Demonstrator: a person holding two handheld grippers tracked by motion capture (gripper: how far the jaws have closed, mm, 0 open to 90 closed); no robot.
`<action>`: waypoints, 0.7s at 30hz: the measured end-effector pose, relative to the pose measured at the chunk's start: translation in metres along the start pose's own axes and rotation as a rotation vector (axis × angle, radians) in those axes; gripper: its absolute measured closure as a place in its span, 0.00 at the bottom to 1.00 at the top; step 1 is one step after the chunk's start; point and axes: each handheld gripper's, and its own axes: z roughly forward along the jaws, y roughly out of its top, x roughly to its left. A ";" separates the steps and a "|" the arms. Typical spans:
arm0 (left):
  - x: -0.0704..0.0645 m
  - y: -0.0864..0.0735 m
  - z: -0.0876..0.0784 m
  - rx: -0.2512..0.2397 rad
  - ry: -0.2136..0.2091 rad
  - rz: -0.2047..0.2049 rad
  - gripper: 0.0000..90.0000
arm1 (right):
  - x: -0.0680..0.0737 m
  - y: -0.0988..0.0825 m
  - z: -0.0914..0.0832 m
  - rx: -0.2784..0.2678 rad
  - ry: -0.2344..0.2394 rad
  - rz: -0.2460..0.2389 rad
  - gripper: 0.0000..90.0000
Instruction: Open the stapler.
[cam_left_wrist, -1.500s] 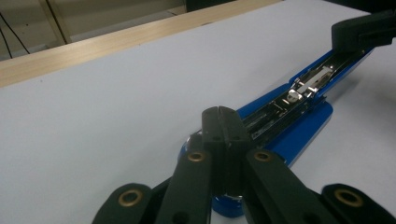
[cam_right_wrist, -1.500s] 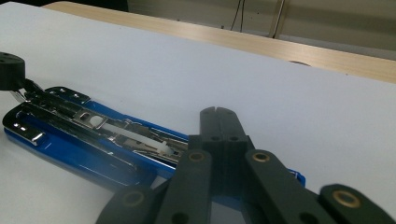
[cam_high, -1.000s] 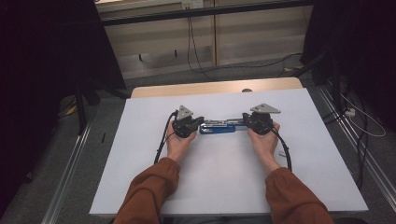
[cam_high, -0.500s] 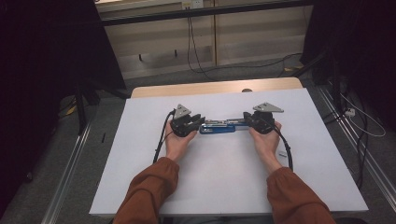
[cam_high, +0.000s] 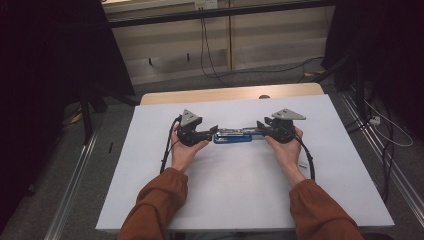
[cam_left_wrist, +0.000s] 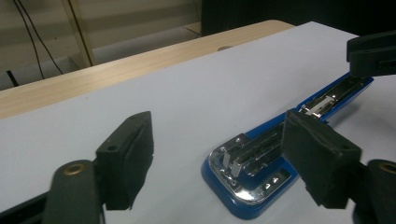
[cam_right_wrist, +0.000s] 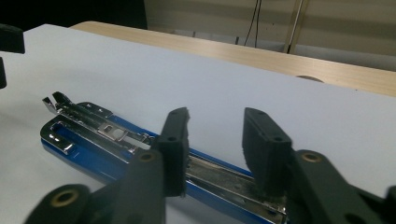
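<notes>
Between both opened tongs (cam_high: 215, 131) (cam_high: 260, 128) lies the blue stapler (cam_high: 235, 135).

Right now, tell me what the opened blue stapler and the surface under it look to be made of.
Opened blue stapler: a glossy blue base, probably plastic or painted metal, carrying bright chromed steel parts that give mirror-like reflections. White table cover: matte and smooth, likely paper or laminate sheet, laid over a pale wooden tabletop with visible grain.
</notes>
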 end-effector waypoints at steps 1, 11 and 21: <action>0.000 0.000 0.000 -0.001 0.005 -0.002 0.22 | 0.000 0.000 -0.001 -0.004 0.001 -0.002 0.60; -0.005 0.000 -0.009 0.018 -0.019 -0.024 0.06 | -0.003 0.002 -0.007 -0.009 0.005 -0.019 0.30; -0.005 -0.008 -0.028 0.006 -0.034 -0.031 0.05 | -0.002 0.003 -0.018 -0.011 0.023 -0.043 0.20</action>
